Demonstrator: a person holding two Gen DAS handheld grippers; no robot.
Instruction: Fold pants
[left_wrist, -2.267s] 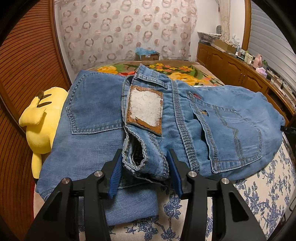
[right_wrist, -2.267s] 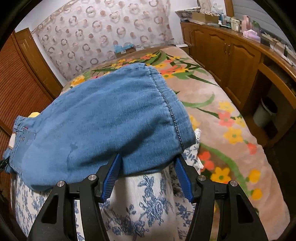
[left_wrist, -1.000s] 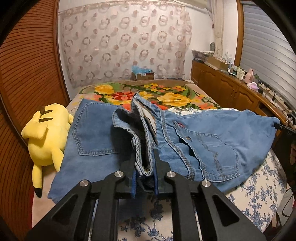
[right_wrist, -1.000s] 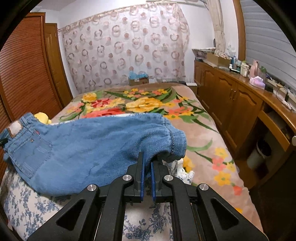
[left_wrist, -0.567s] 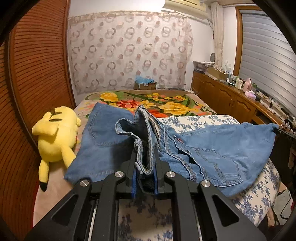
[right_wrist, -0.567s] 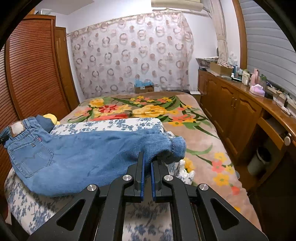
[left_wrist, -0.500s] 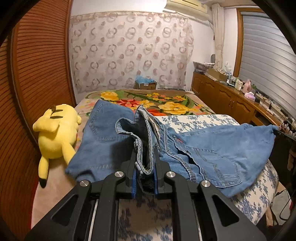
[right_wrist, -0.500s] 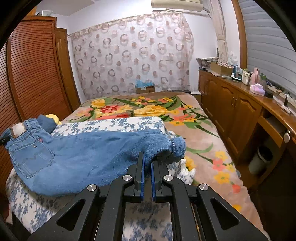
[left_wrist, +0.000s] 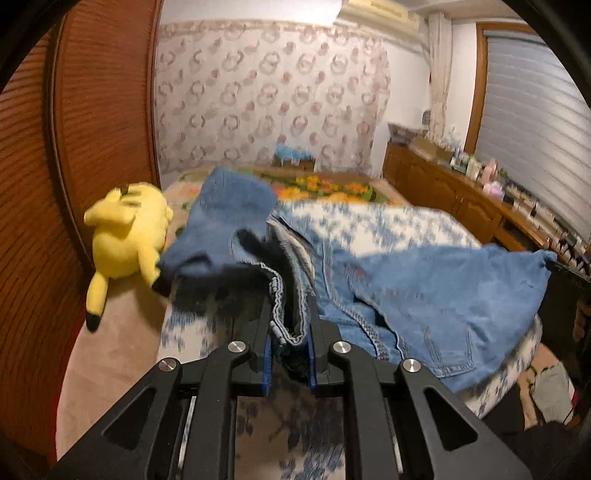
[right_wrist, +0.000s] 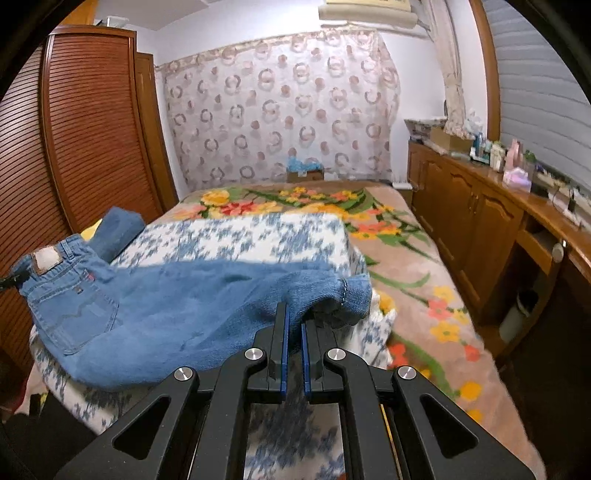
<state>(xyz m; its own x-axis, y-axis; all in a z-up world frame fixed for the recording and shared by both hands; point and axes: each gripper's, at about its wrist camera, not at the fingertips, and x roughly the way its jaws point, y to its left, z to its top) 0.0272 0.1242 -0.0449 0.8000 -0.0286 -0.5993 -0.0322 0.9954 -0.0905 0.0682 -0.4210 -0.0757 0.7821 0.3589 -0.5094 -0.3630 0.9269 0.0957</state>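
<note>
Blue denim pants (left_wrist: 424, 291) hang lifted above the blue-flowered white cloth (left_wrist: 376, 225). My left gripper (left_wrist: 290, 328) is shut on the bunched waistband. One part of the pants (left_wrist: 221, 221) trails off toward the far left. In the right wrist view the pants (right_wrist: 177, 295) stretch leftward, back pocket and waist patch at the far left. My right gripper (right_wrist: 293, 325) is shut on the pants near the hem, just above the flowered cloth (right_wrist: 258, 236).
A yellow plush toy (left_wrist: 125, 229) lies at the left by the wooden slatted doors (left_wrist: 74, 147). A floral blanket (right_wrist: 399, 236) covers the bed. Wooden cabinets (right_wrist: 480, 221) with small items on top run along the right. A patterned curtain (right_wrist: 280, 118) hangs behind.
Both grippers closed on the pants and lifted them off the cloth. Since half a second ago they have pulled back toward me, baring more flowered cloth; the image blurs with motion.
</note>
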